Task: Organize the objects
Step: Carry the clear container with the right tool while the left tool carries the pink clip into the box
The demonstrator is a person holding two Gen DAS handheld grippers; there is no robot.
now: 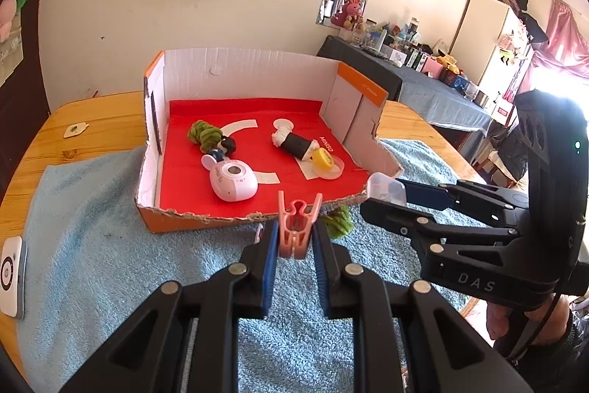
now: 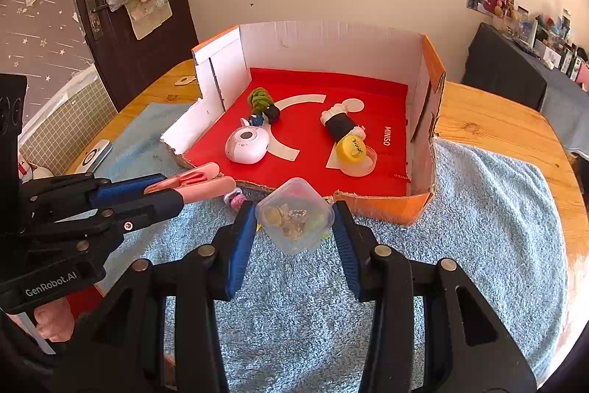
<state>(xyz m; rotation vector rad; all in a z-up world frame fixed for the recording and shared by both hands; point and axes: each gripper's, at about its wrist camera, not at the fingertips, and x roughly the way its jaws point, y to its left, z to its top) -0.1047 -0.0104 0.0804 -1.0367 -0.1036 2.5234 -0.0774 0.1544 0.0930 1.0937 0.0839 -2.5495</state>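
On the wooden bench lies a blue towel, with a cut-open cardboard box resting at its far edge. At far left on the bench sits a small white device, partly cut off by the lens. Next, the left hand-held gripper is clamped narrow on a pink clothes peg, which sticks up between its blue pads above the towel, just in front of the box's torn front edge. Inside the box, on its red lining, a green yarn bundle lies at the left beside a white round gadget; further right lie a black-and-white roll and a yellow cap in a clear lid. A green knitted piece lies on the towel just outside the box. At right, the right hand-held gripper grips a small clear lidded container holding what may be small trinkets, raised near the box's front
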